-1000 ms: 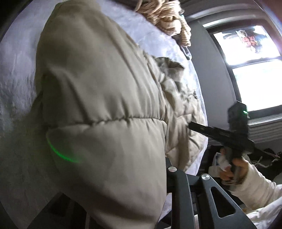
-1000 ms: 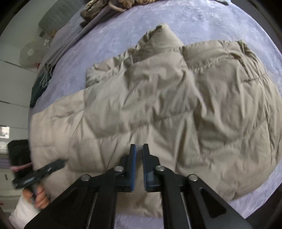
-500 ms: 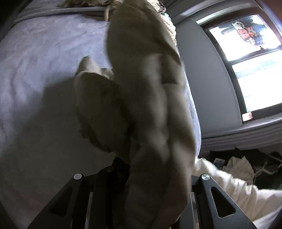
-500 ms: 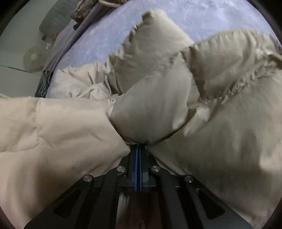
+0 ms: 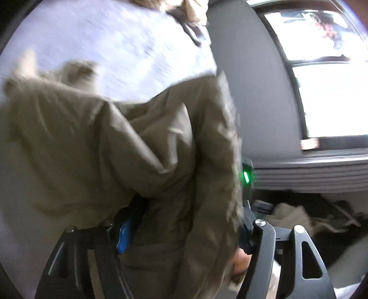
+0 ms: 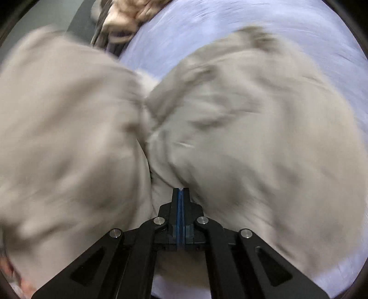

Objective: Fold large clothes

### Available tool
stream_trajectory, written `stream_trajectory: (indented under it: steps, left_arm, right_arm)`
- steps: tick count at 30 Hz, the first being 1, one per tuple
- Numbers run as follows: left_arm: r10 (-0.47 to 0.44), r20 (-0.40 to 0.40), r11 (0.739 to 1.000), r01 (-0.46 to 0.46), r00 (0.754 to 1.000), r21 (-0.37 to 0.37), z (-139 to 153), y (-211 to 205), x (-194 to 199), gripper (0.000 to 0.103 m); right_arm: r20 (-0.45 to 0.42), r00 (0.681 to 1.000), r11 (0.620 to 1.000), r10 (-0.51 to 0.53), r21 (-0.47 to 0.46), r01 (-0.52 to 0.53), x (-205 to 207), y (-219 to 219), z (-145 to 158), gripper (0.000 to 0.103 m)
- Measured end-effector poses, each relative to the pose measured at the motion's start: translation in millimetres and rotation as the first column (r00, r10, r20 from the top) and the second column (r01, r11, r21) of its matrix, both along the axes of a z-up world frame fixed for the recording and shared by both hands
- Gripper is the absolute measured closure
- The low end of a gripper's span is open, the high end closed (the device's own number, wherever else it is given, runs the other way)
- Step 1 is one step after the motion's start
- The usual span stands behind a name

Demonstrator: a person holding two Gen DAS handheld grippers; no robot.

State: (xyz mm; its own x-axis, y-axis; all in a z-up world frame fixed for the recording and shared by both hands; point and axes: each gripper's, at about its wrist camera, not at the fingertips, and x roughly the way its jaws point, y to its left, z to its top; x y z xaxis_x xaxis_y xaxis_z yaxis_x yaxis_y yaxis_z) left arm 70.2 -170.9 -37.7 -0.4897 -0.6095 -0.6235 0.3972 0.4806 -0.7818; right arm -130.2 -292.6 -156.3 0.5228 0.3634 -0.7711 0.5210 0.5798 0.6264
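A beige puffer jacket [image 5: 96, 147] fills both views, lifted and bunched above a lavender bedspread [image 5: 128, 46]. In the left wrist view the jacket drapes thickly between my left gripper's [image 5: 184, 220] fingers, which stand wide apart around it; the blue pad of the left finger [image 5: 124, 234] shows. In the right wrist view my right gripper [image 6: 181, 191] is shut with its blue pads together, pinching a fold of the jacket [image 6: 253, 138]. Both views are motion-blurred. The right gripper's body with a green light [image 5: 246, 177] shows behind the jacket in the left wrist view.
A knitted cream garment [image 6: 131, 16] lies at the far end of the bedspread [image 6: 253, 27]. A grey wall and bright window [image 5: 333, 96] stand to the right. Dark clothes lie on the floor [image 5: 310, 216] below the window.
The right gripper closed on a fold of the jacket and both grippers lifted it. The jacket went from lying flat to bunched and swinging, and the views swept fast.
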Motion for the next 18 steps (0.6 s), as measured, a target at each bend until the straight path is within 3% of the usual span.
stream_trajectory:
  steps: [3, 5, 8, 10, 12, 15, 18]
  left_arm:
    - [-0.035, -0.045, 0.999, 0.034, 0.998, -0.023, -34, -29, -4, 0.033]
    - [-0.051, -0.004, 0.999, 0.051, 0.999, 0.013, -52, -42, -4, 0.033]
    - [-0.072, 0.088, 0.997, 0.069, 0.993, 0.043, -51, -56, -7, 0.033]
    - [-0.089, 0.154, 0.995, 0.082, 0.984, 0.054, -44, -58, -12, 0.033]
    - [-0.106, 0.204, 0.993, 0.094, 0.973, 0.069, -40, -58, -16, 0.033]
    - [-0.121, 0.270, 0.991, 0.100, 0.955, 0.087, -28, -66, -19, 0.033]
    - [-0.119, 0.392, 0.993, 0.105, 0.912, 0.056, 1, -55, -20, 0.033]
  right_arm:
    - [-0.006, 0.998, 0.998, -0.063, -0.014, 0.063, -37, -8, 6, 0.100]
    - [-0.010, 0.995, 0.995, -0.100, -0.023, 0.100, -62, -9, 12, 0.100]
    - [0.020, 0.994, 0.993, -0.112, -0.033, 0.112, -92, -2, 29, 0.099]
    - [0.072, 0.993, 0.995, -0.089, -0.032, 0.092, -110, 5, 47, 0.080]
    - [0.141, 0.988, 0.997, -0.065, -0.018, 0.068, -119, 8, 66, 0.018]
    - [0.247, 0.969, 0.999, -0.012, 0.046, 0.001, -113, 11, 85, 0.017]
    - [0.229, 0.973, 1.000, -0.006, 0.029, -0.001, -87, 20, 80, 0.017]
